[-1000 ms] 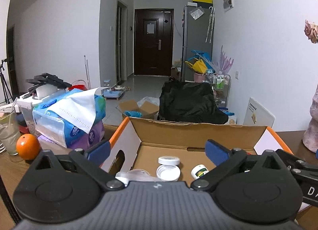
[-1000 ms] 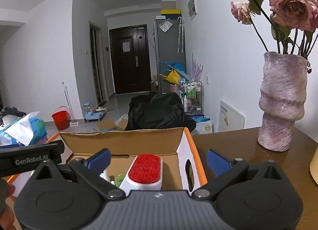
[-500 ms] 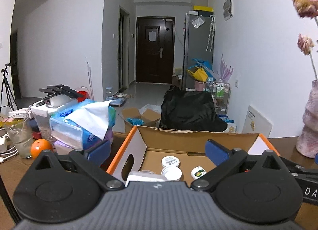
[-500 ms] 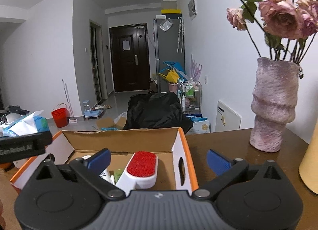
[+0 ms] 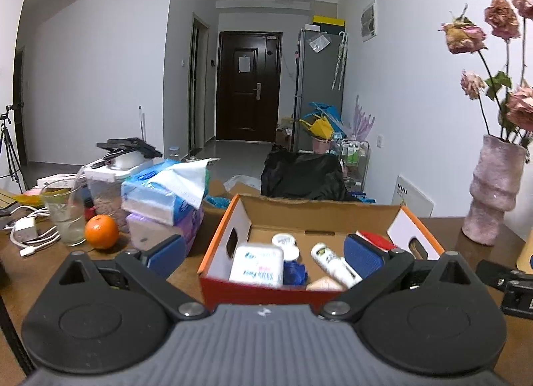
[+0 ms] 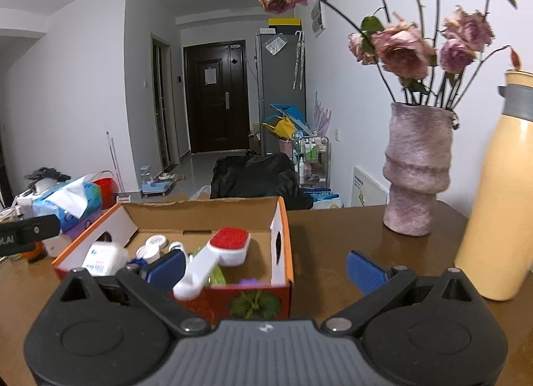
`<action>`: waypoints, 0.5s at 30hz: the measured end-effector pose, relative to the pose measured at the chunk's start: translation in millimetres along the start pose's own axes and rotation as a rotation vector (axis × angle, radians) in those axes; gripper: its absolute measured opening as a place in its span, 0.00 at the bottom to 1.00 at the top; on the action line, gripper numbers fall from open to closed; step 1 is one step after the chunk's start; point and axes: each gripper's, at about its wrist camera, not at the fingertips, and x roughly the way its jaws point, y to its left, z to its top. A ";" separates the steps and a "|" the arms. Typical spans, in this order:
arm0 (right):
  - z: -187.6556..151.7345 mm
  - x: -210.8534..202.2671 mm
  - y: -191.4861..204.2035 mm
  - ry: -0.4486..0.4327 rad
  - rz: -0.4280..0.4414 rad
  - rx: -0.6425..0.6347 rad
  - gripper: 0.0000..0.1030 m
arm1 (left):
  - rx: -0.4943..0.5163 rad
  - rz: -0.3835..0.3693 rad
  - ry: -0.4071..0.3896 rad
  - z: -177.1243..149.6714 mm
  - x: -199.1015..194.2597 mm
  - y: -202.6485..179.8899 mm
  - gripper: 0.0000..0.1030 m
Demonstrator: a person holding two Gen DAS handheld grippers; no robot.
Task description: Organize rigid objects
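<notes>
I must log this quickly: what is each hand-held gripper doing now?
Left hand-held gripper: open, holding nothing.
Right hand-held gripper: open, holding nothing.

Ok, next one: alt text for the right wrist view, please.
The open right claw hovers empty in front of an orange cardboard box on a brown table. The box holds a red-and-white brush, small jars and a white packet. A pink vase and yellow bottle stand to the right.
</notes>
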 end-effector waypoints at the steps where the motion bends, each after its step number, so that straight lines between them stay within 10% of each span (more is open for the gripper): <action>1: -3.0 -8.4 -1.1 0.002 0.001 -0.002 1.00 | 0.003 0.000 0.003 -3.2 -8.3 1.7 1.00; 15: -48.6 -139.4 -10.0 0.014 0.017 -0.012 1.00 | 0.043 -0.018 0.054 -51.3 -134.7 15.1 1.00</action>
